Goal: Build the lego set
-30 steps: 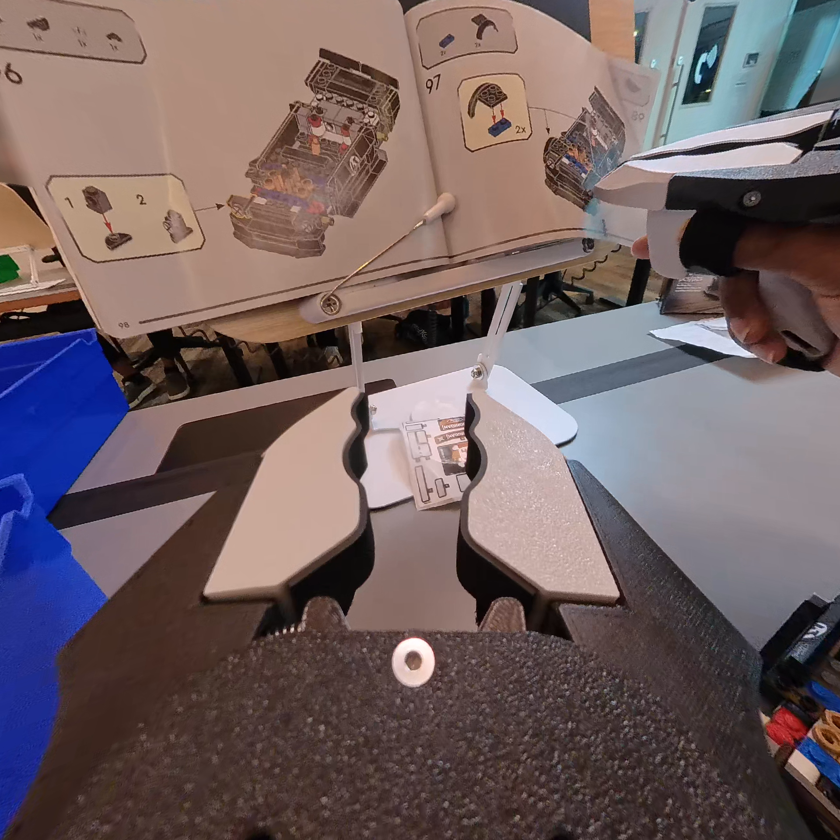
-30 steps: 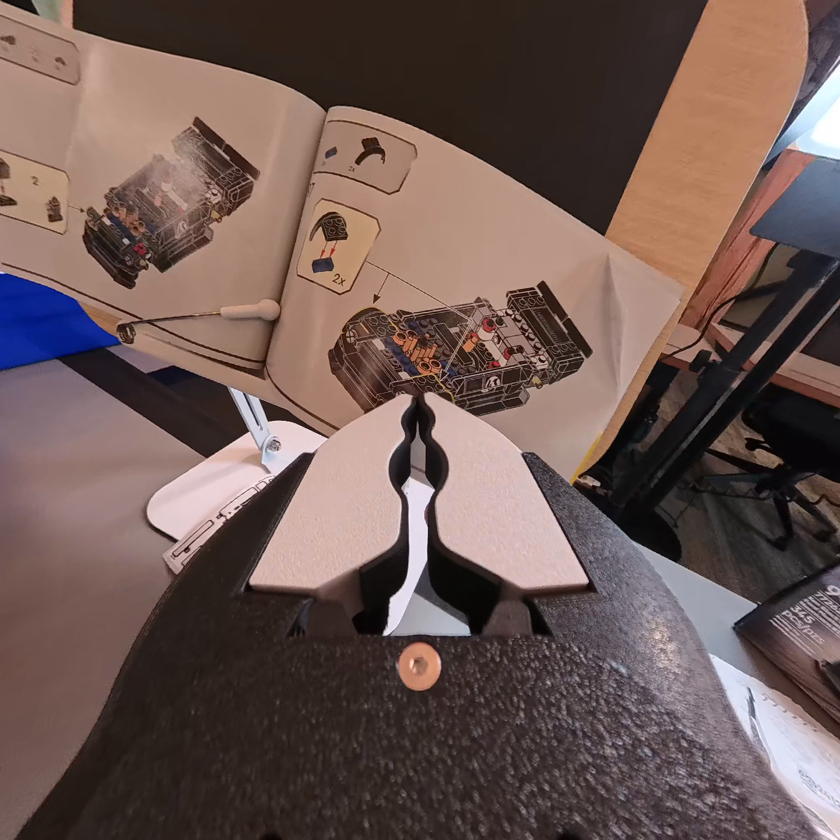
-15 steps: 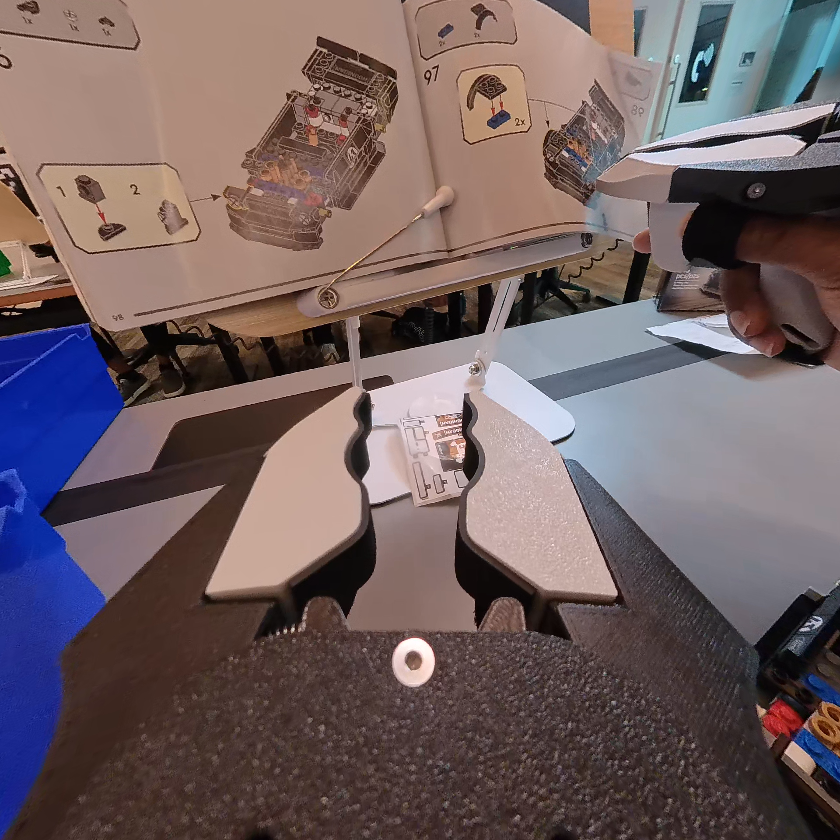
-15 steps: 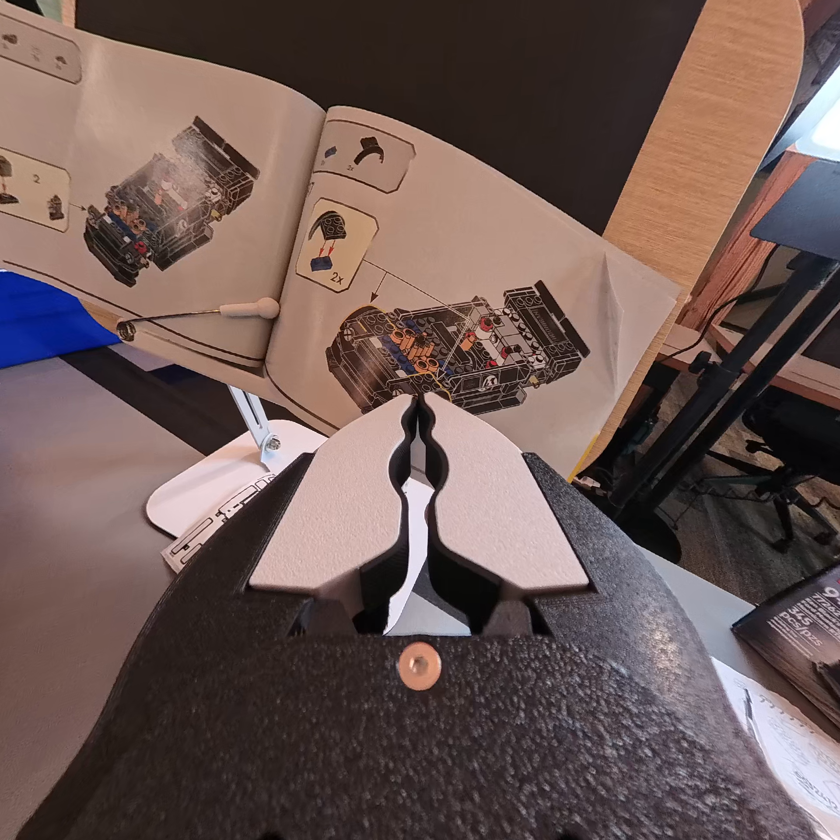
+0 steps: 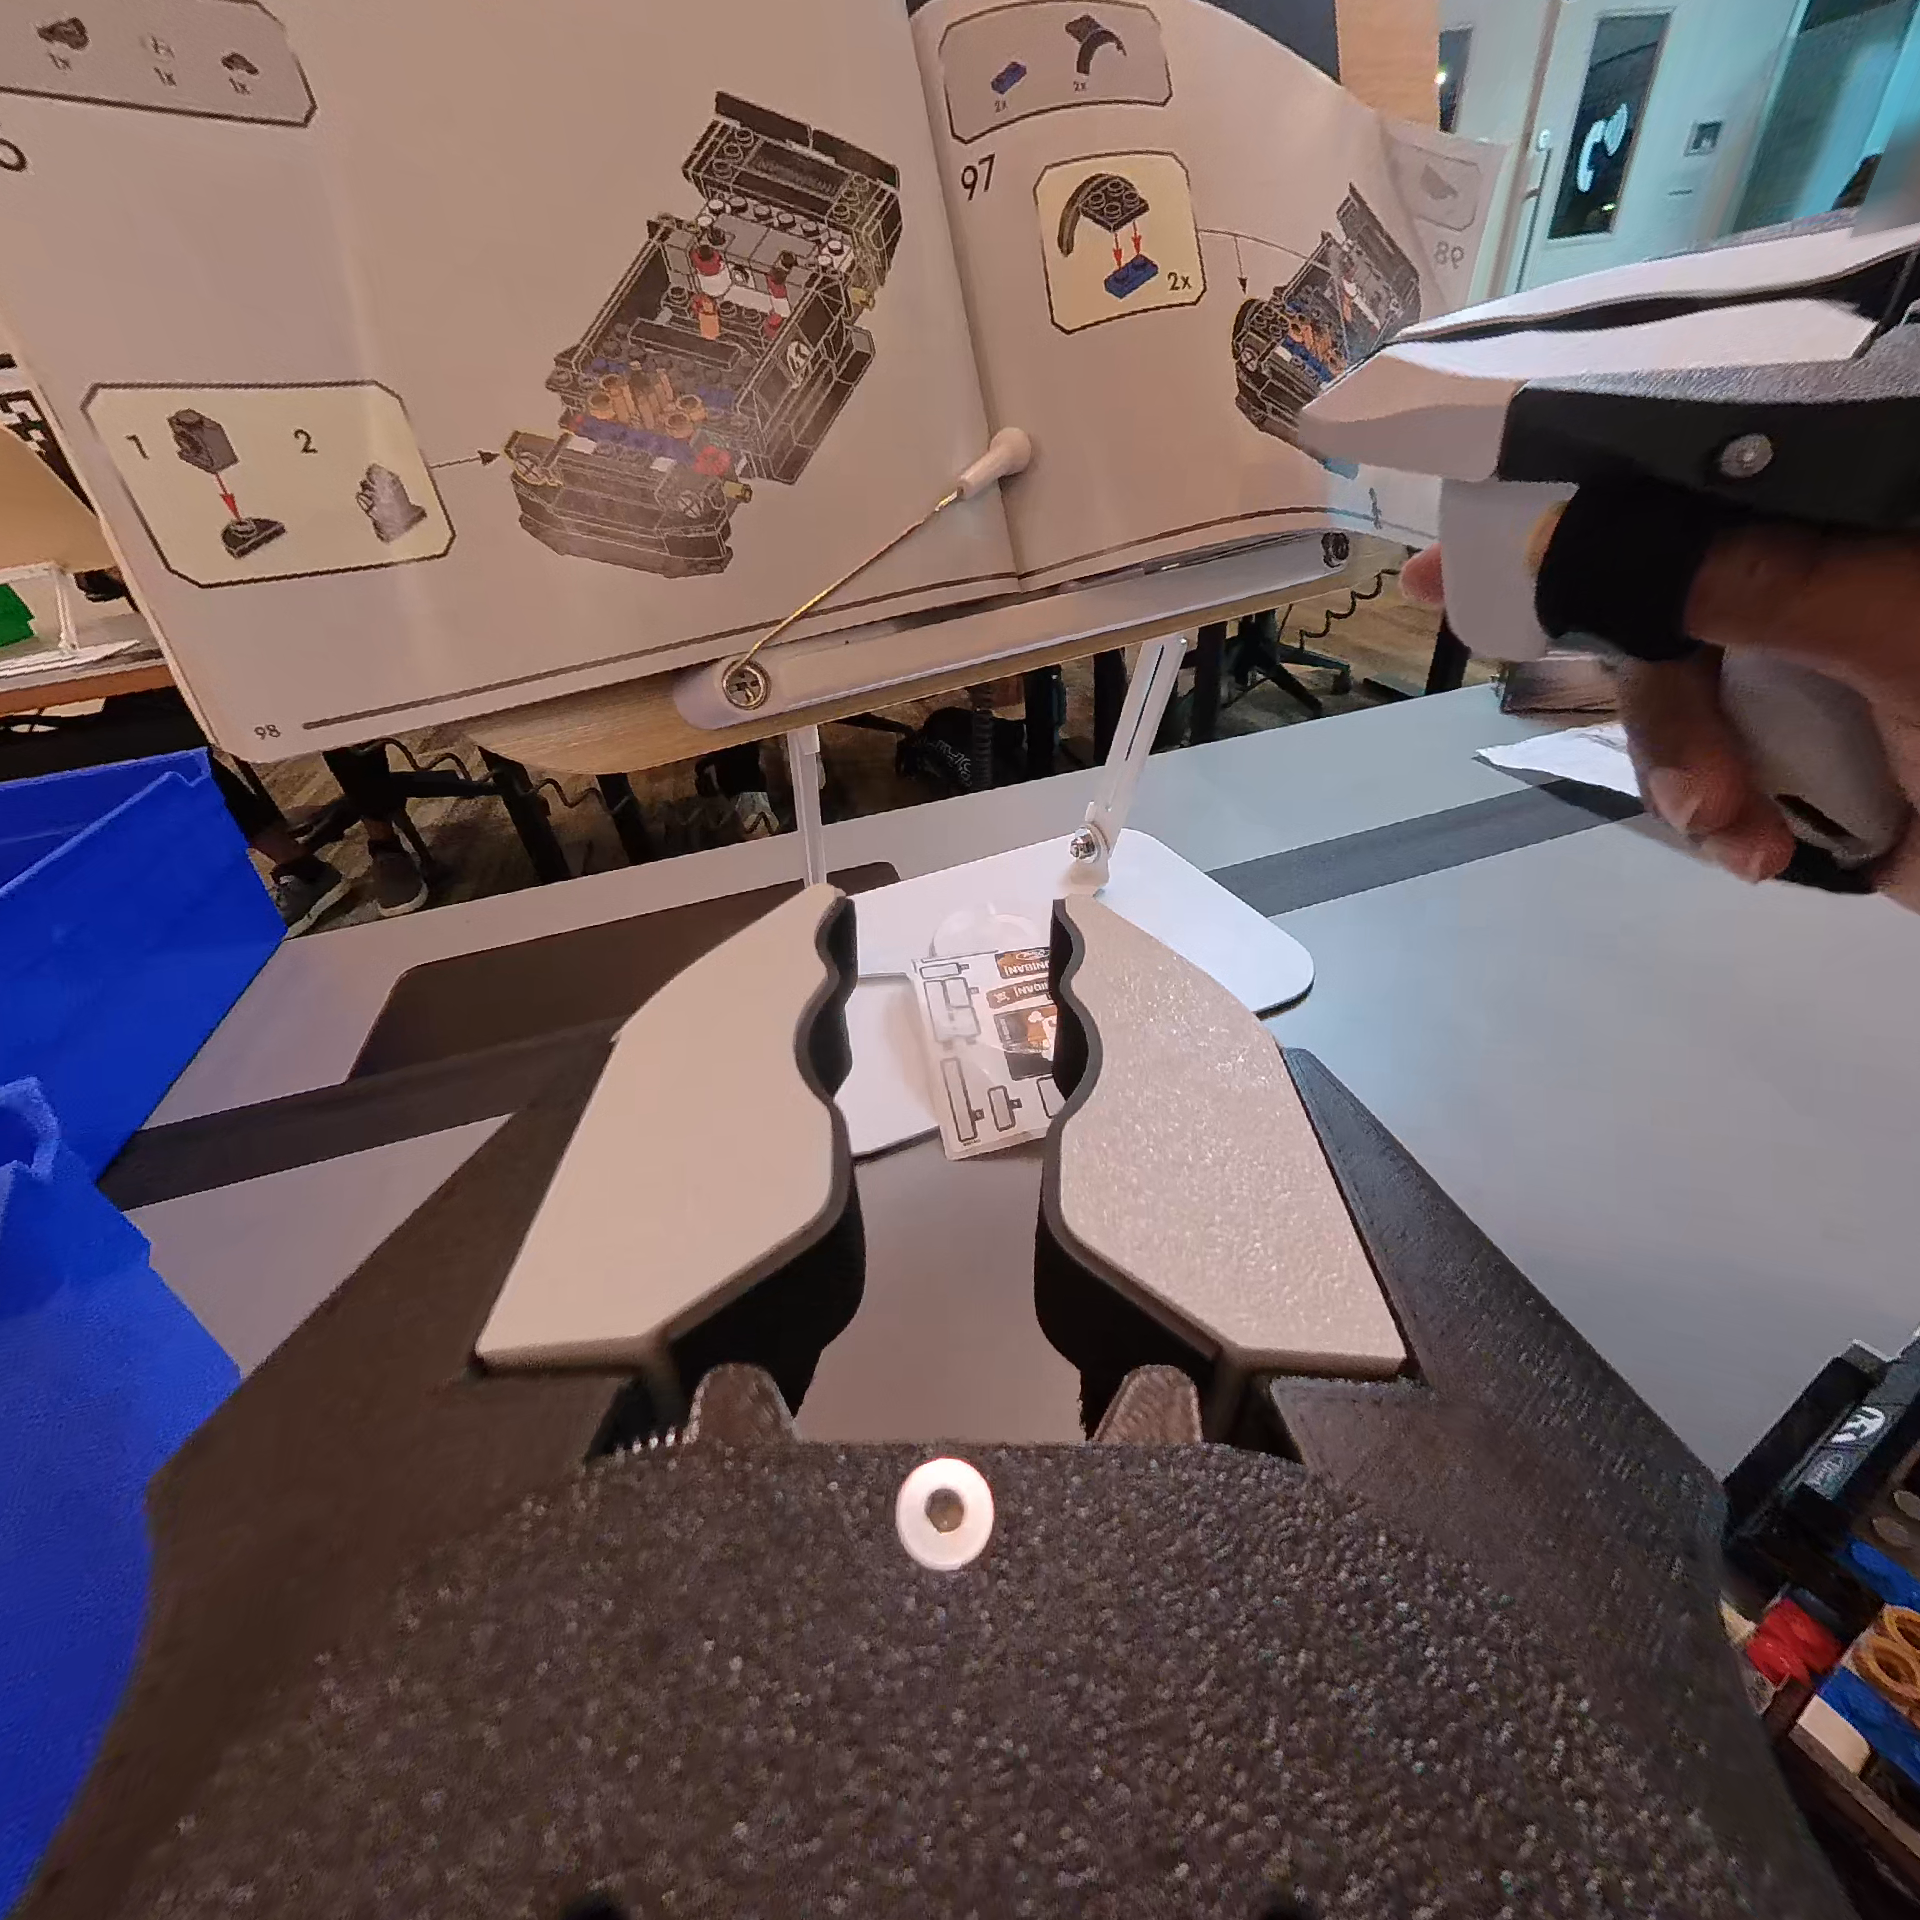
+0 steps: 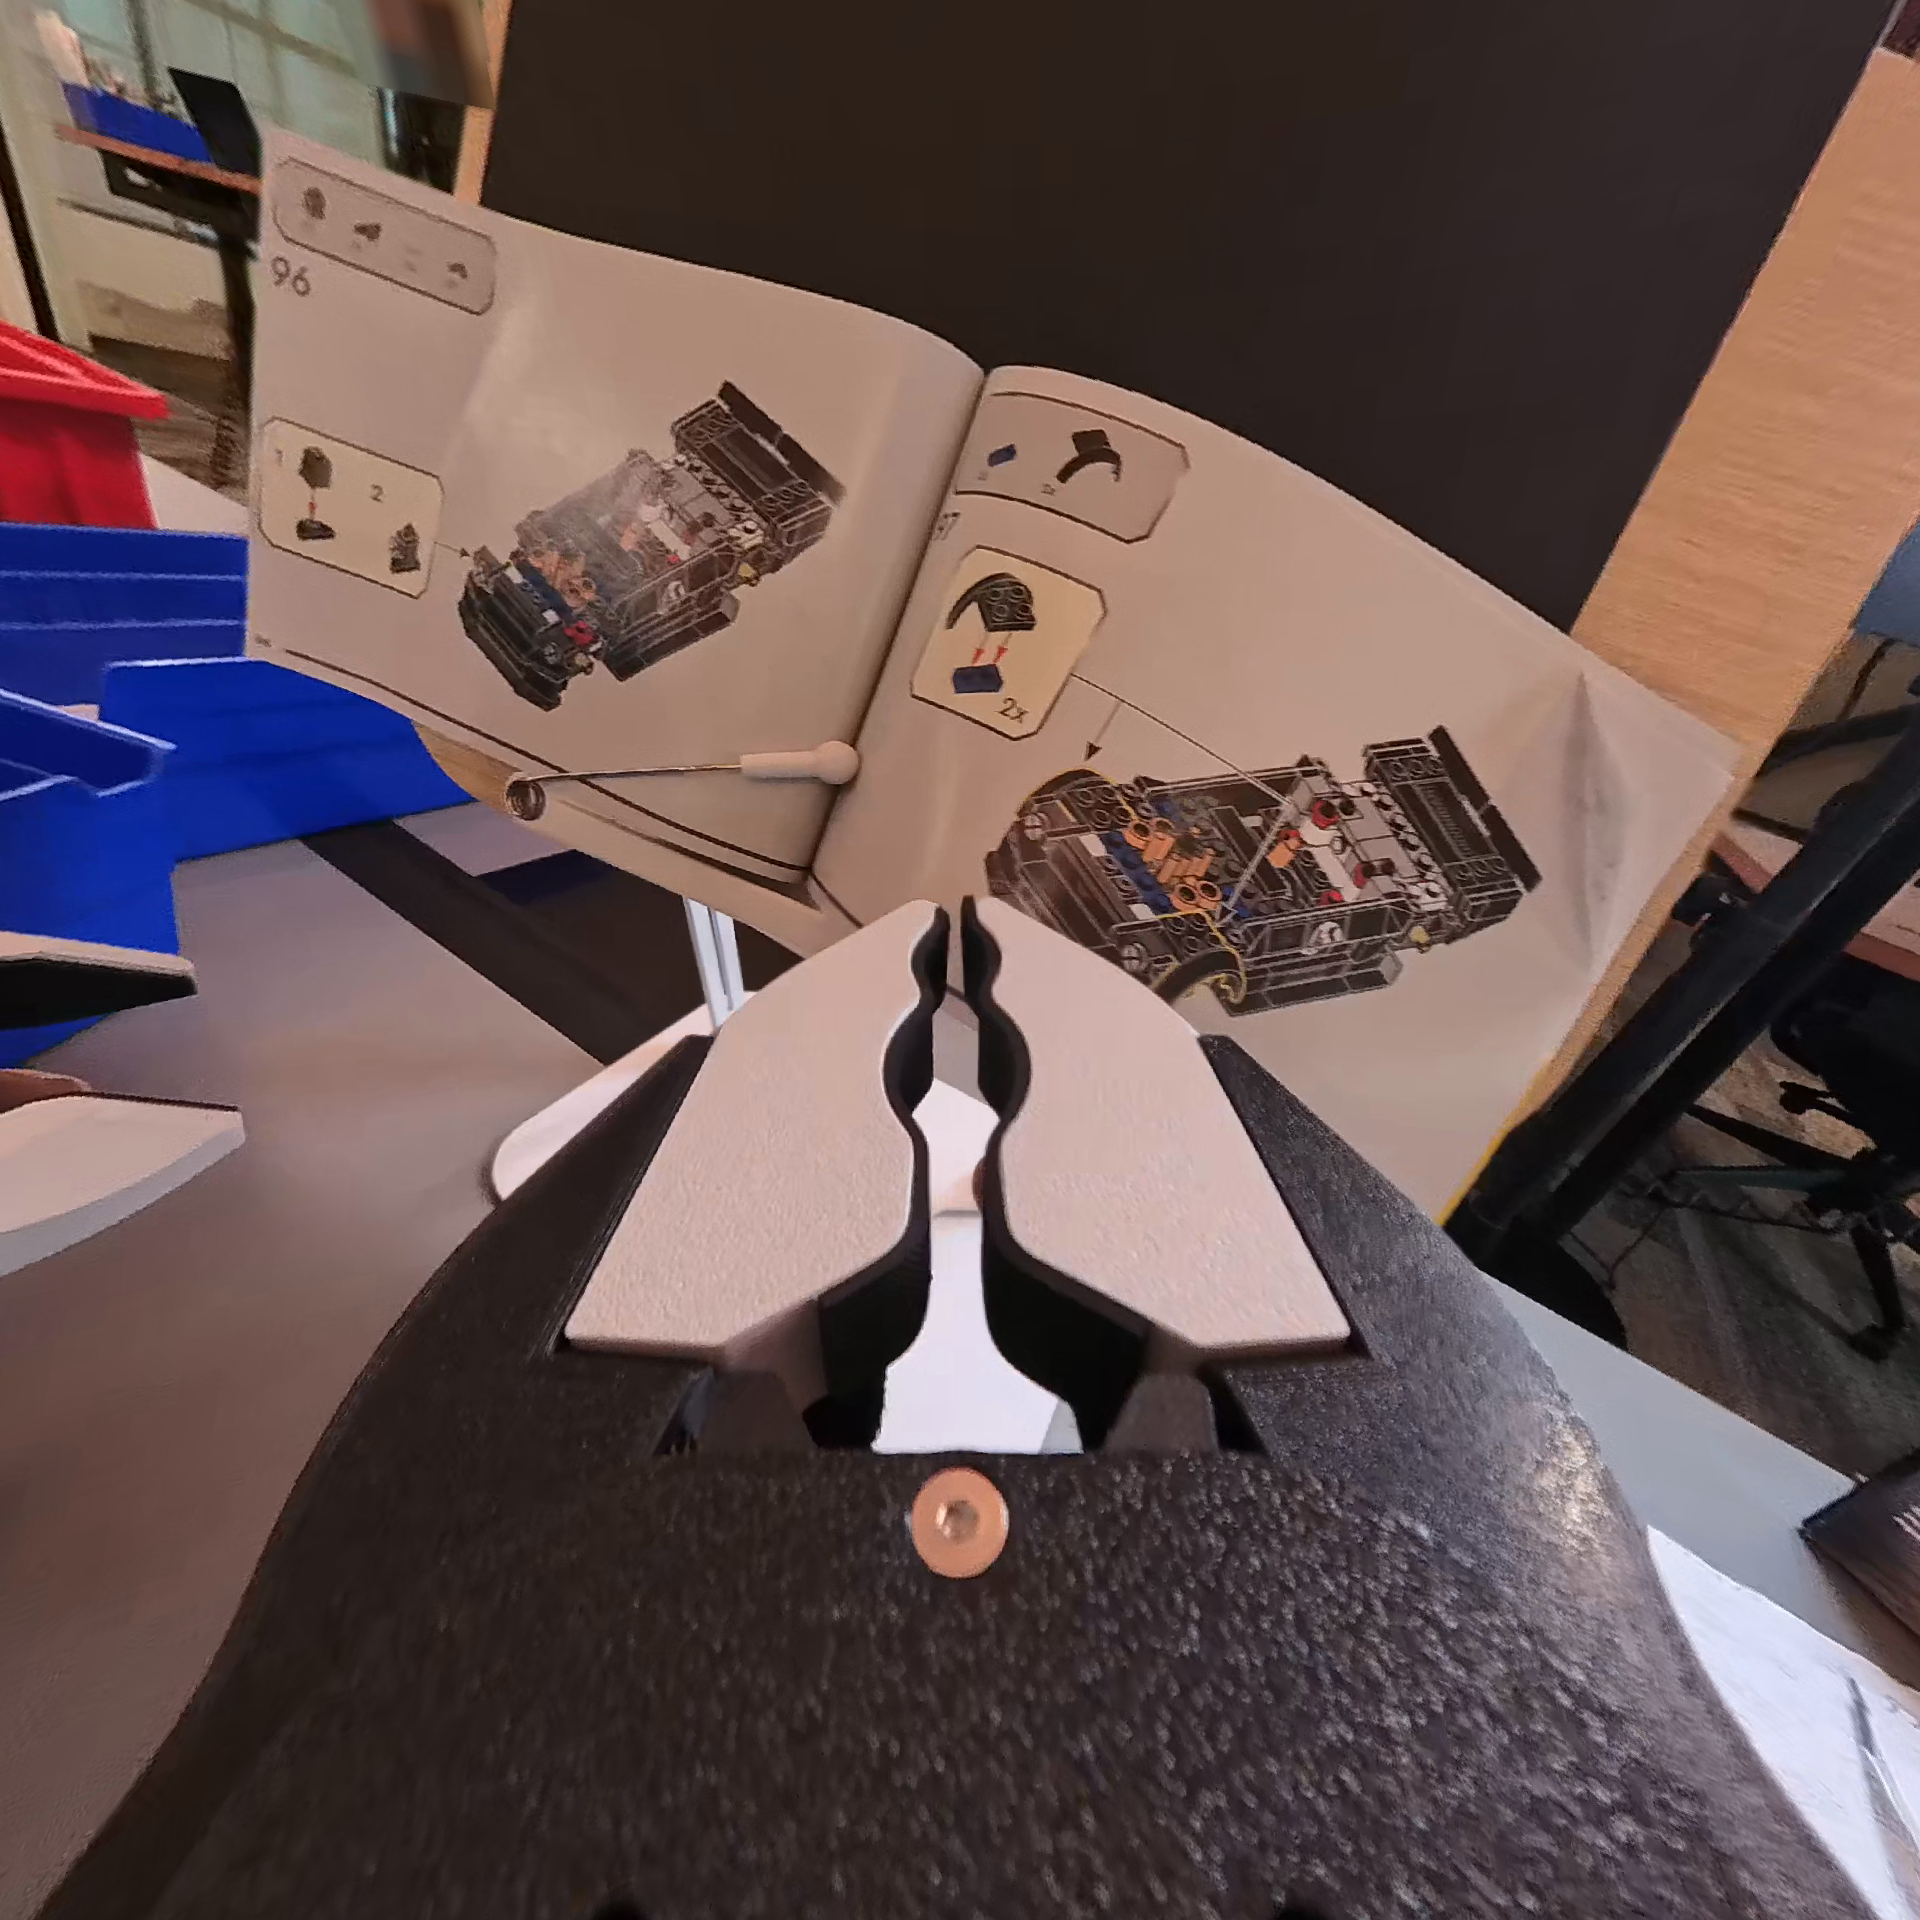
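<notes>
The instruction booklet point(image 5: 644, 312) for the lego set lies open on a white stand point(image 5: 1174, 925), a thin wire page holder point(image 5: 894, 540) pressing across its left page near the fold, and the stand's flat base sits on the grey table point(image 5: 1558, 1091). A small sticker sheet point(image 5: 977, 1049) lies partly on that base. Loose lego pieces point(image 5: 1860, 1652) (red, blue, tan and black ones) sit in a compartment tray at the table's right edge, only partly in view. Blue bins point(image 5: 114, 935) stand at the left; their contents are out of sight. The left gripper point(image 5: 951, 925) hovers over the table with its fingers spread and nothing between them. The right gripper point(image 6: 954, 914), held by a hand point(image 5: 1756, 675), points at the booklet's right page with its fingertips nearly pressed together and holding nothing.
</notes>
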A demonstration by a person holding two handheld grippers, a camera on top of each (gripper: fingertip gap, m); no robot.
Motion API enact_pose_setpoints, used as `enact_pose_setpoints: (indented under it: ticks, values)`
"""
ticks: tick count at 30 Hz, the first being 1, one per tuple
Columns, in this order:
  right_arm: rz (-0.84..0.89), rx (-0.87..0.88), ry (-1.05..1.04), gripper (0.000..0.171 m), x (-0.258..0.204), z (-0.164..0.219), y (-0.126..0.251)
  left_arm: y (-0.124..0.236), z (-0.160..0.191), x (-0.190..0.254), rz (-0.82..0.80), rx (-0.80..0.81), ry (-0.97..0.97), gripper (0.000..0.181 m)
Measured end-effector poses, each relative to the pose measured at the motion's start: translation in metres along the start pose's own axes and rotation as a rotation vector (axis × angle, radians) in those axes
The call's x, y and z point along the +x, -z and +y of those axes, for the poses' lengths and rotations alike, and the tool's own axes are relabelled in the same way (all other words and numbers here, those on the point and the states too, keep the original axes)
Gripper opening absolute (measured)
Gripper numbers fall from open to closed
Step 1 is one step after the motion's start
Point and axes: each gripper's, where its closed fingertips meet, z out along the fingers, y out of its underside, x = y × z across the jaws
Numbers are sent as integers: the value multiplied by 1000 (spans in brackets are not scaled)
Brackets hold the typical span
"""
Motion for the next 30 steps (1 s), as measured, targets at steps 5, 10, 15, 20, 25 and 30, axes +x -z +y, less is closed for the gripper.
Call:
enact_pose_setpoints:
  ticks: [5,10,15,20,25,30]
  values:
    - [6,-51,-5,8,-4,13,-13,1,-1,0,0,6,-2,35]
    - [50,-100,-14,7,27,28,-24,0,-1,-2,1,6,8,34]
    - [74,-115,34,5,53,27,-33,-2,3,0,9,-8,6,34]
    - [56,-139,44,1,71,27,-41,-3,6,0,11,-15,7,33]
    - [35,-115,127,0,73,25,-41,-5,9,4,22,-27,0,32]
    - [6,-120,16,1,70,32,-35,-5,10,6,26,-28,-14,32]
